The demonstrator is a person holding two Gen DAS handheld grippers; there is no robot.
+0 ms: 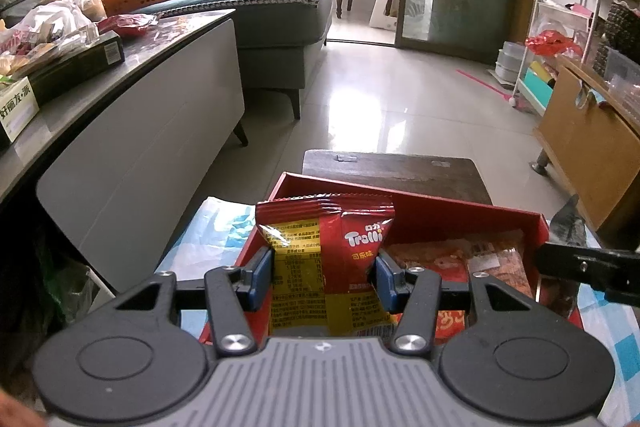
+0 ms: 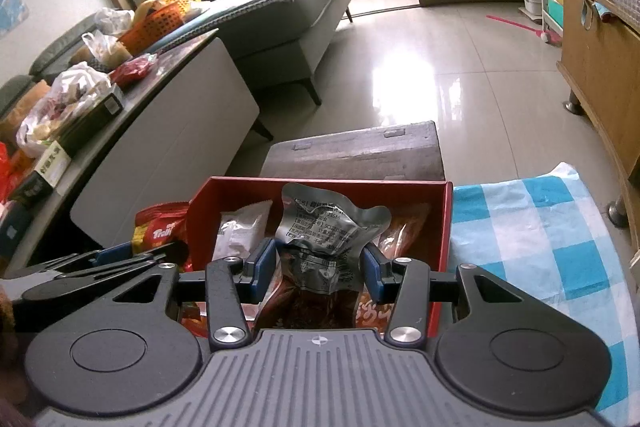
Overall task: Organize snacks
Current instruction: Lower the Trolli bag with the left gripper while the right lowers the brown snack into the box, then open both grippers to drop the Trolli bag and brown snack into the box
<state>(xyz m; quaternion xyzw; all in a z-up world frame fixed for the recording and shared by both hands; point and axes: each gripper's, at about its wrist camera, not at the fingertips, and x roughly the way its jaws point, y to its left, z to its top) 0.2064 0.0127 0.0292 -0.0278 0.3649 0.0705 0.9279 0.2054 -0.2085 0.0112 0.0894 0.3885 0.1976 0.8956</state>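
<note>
Left wrist view: the red Trolli packet (image 1: 326, 259) stands upright between the blue pads (image 1: 260, 277) of the left gripper (image 1: 325, 277), pinched at its sides, long axis pointing up and away from the jaws; it hangs over the near left corner of the red box (image 1: 420, 211), so lowering it looks like the likely next move; in the right wrist view the right gripper (image 2: 319, 273) pinches a crumpled silver pouch (image 2: 320, 235) over the box's middle, just beside; both sit above the checked cloth (image 2: 540, 227).
</note>
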